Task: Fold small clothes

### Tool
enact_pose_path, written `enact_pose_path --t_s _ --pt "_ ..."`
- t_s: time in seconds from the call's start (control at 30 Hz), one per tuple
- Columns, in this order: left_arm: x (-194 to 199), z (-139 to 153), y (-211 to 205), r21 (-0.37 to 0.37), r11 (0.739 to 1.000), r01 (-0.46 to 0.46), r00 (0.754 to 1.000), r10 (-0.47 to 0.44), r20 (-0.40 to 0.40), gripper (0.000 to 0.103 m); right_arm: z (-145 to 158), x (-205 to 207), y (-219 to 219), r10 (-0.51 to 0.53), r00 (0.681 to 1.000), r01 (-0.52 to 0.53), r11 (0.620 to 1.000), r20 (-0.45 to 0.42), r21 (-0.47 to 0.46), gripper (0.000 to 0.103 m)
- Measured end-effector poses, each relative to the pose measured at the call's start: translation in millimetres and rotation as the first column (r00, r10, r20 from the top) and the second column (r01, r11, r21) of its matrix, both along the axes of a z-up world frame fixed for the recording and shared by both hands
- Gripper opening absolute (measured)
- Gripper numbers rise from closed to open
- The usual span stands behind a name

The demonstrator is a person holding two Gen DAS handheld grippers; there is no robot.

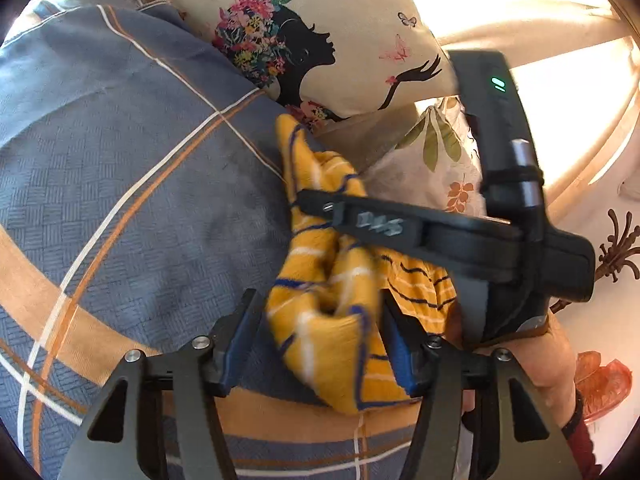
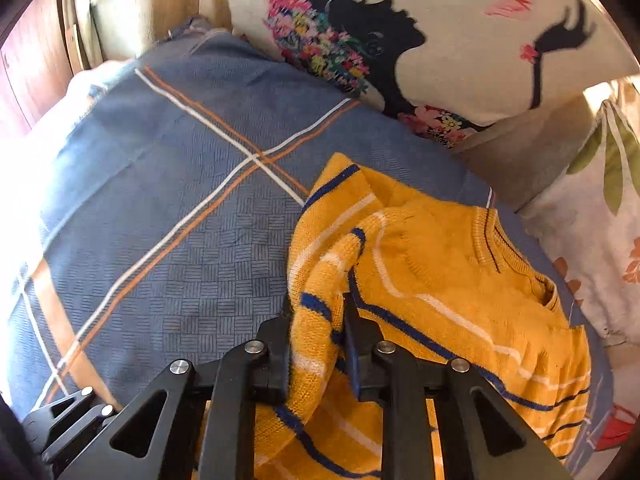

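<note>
Right wrist view shows my right gripper (image 2: 318,344) pinched on a bunched fold of the yellow striped sweater (image 2: 448,280), most likely a sleeve, lifted over the sweater's body. The garment lies on the blue plaid bedspread (image 2: 160,208) toward its right edge, neckline pointing at the printed cushion (image 2: 440,40) near the head of the bed.

From the left wrist view, my left gripper (image 1: 320,344) stands with its fingers well apart around another gathered part of the sweater (image 1: 332,320); cloth sits between them, but I judge they are not clamped on it. The right gripper (image 1: 316,200) reaches across in front from the right, its tip on the fabric.

To do this fold well, I would carry the pinched sleeve flat across the chest and lay it down without twisting, keeping the stripes roughly parallel, while the left either closes fully or smooths the bunch first. Risk: the thick knit may slip or crumple.

Both tools point forward and downward at the bed, the right one crossing over the left one's line.
</note>
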State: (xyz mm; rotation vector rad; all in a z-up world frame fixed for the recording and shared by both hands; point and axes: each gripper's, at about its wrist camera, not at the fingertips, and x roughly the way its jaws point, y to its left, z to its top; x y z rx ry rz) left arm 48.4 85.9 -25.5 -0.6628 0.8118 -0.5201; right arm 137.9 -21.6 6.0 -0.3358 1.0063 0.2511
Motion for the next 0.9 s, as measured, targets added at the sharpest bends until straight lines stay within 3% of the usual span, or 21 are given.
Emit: enact_pose_path --t_s 0.13,0.3,0.33,0.53,0.67,0.7,0.73,0.8,0.9 --pt "-29.7 19.5 14.7 -0.020 1.000 -0.018 0.999 0.019 0.035 0.062 40.0 -8.0 -66.4 -0.054 0.998 0.046 0.974 0.028 0.222 0.015" --pt "-55.2 32.5 14.1 -0.008 0.999 -0.039 0.999 0.039 0.036 0.066 64.3 -23.0 -158.7 -0.168 0.983 0.137 0.931 0.066 0.340 0.010" --pt "-57.1 31.0 11.5 -0.014 0.999 -0.032 0.999 0.032 0.022 0.066 66.1 -26.9 -180.5 -0.206 0.976 0.169 0.919 0.069 0.357 0.006" --pt "-57.0 20.3 -20.7 -0.018 1.000 0.017 0.999 -0.018 -0.038 0.066 46.7 -41.5 -298.5 -0.395 0.919 0.356 0.816 -0.011 0.456 0.006" --pt "-56.7 17.4 -40.1 -0.001 0.999 0.034 0.998 -0.034 -0.047 0.066 38.4 -54.9 -319.3 -0.370 0.928 0.327 0.768 -0.035 0.551 0.008" --pt "-58.1 17.8 -43.0 0.003 0.999 0.035 0.998 -0.035 -0.048 0.066 40.3 -57.2 -318.6 -0.356 0.934 0.307 0.761 -0.029 0.572 0.019" --pt "-59.0 17.7 -46.0 0.005 0.999 0.036 0.998 -0.035 -0.049 0.066 42.5 -58.3 -316.4 -0.337 0.941 0.285 0.749 -0.027 0.598 0.048" --pt "-61.9 18.5 -49.3 0.011 0.999 0.036 0.998 -0.035 -0.048 0.066 46.7 -60.2 -307.4 -0.314 0.949 0.241 0.722 -0.003 0.648 0.075" --pt "-65.8 20.1 -50.5 0.015 0.999 0.033 0.998 -0.032 -0.045 0.066 53.2 -53.8 -284.3 -0.261 0.965 0.172 0.723 0.033 0.669 0.075"
